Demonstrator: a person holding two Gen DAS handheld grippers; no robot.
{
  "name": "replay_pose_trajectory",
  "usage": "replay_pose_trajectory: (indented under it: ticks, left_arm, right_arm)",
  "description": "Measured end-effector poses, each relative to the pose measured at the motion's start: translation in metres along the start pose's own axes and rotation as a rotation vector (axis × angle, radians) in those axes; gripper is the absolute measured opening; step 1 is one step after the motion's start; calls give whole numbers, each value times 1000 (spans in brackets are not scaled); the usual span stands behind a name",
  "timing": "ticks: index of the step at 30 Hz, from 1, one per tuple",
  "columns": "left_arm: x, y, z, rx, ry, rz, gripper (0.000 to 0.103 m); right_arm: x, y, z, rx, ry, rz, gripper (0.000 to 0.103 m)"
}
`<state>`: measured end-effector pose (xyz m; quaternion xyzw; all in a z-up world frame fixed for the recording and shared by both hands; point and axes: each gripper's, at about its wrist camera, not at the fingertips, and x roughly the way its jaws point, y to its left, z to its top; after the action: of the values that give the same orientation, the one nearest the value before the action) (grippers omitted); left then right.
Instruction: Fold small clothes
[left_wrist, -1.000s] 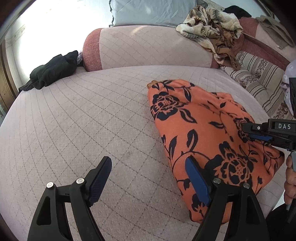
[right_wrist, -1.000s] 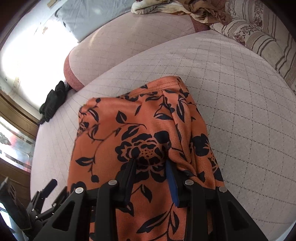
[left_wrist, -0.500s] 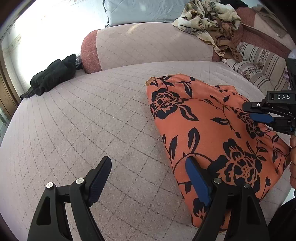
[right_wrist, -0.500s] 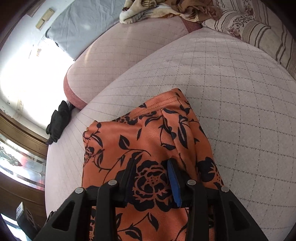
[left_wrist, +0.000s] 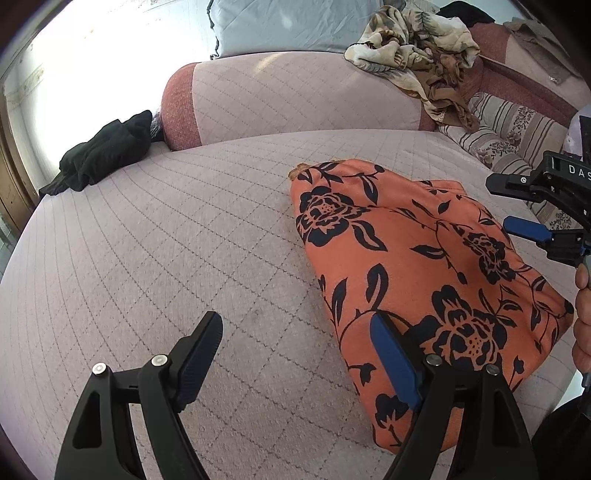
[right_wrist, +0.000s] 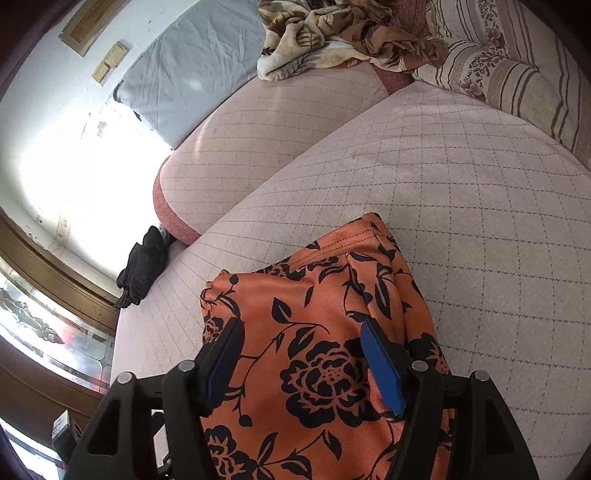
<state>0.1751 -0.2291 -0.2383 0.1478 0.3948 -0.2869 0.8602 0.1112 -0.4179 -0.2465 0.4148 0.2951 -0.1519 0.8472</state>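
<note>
Jaws on the right gripper are opening: a second ago they pinched a ridge of the orange flowered garment, and now they stand apart above it with the cloth lying loose beneath them, no pad pressing on it. The left gripper has its jaws wide apart as before and holds nothing; its right finger sits over the near left edge of the garment, the other over bare quilt.

That release suggests a fold has just been laid down. The garment rests as a compact, doubled shape on the near right part of the pink quilted bed, so this piece looks close to done, perhaps needing only a smoothing or one more fold.

Several things stay unclear. The garment's near edge is hidden behind both grippers, so how neatly the layers line up cannot be judged. What kind of garment it is cannot be told either. Only fingers of the person's hand show at the right border. A dark bundle lies far left, too shadowed to identify, and a crumpled pile of patterned cloth sits on the far bolster.
</note>
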Motion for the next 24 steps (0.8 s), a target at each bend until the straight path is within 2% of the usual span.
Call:
replay_pose_trajectory:
  ticks: [8, 11, 13, 16, 19, 24]
  left_arm:
    - [0, 2, 0, -11, 0, -5, 83]
    - [2, 1, 0, -7, 8, -2, 83]
    - [3, 0, -1, -4, 9, -2, 83]
    - [3, 0, -1, -4, 11, 0, 83]
    - [5, 0, -2, -4, 19, -1, 83]
    - [7, 3, -3, -11, 26, -2, 83]
  right_arm:
    - [-7, 9, -1, -43, -21, 39, 69]
    - [-5, 14, -3, -75, -13, 38, 65]
    - [-1, 17, -5, -95, 12, 38, 56]
    - [11, 18, -9, -106, 62, 9, 56]
    - [34, 7, -14, -75, 168, -57, 53]
    - [27, 3, -13, -53, 141, -19, 54]
